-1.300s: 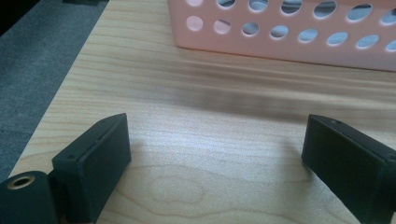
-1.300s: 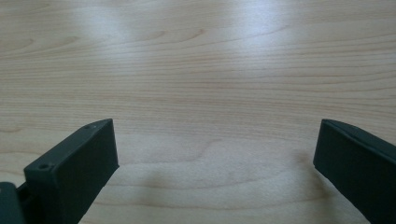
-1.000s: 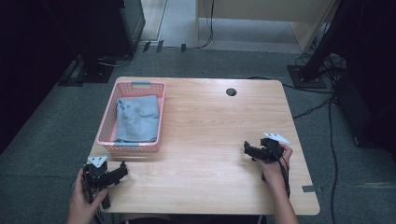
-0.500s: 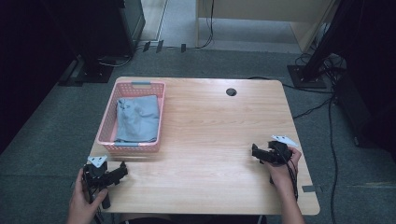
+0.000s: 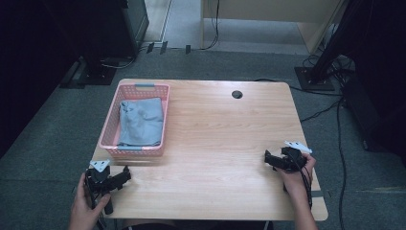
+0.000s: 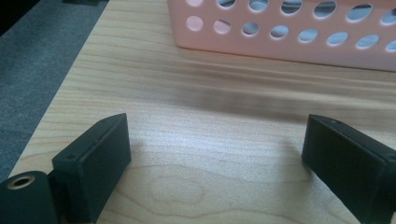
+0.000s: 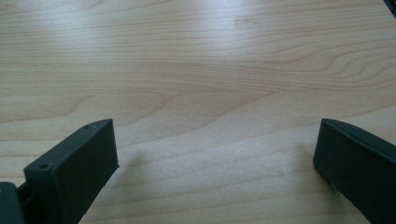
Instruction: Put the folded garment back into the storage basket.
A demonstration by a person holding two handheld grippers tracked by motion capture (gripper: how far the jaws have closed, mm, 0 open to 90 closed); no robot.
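A pink perforated basket (image 5: 109, 130) stands on the left side of the wooden table (image 5: 225, 129), holding a folded grey-blue cloth (image 5: 141, 120). My left gripper (image 5: 125, 173) rests near the table's front left corner, just below the basket, open with nothing between its jaws. In the left gripper view (image 6: 215, 154) the basket wall (image 6: 289, 42) is close ahead. My right gripper (image 5: 268, 158) sits low at the front right of the table, open and empty. The right gripper view (image 7: 215, 158) looks over bare wood.
A round black cable hole (image 5: 237, 94) lies near the table's far edge. Dark equipment stands (image 5: 316, 76) and cables (image 5: 330, 108) lie on the grey floor around the table. The table's right edge (image 5: 311, 163) is close to my right hand.
My right gripper has moved a little toward the front right of the table. The left gripper and the basket have stayed put.
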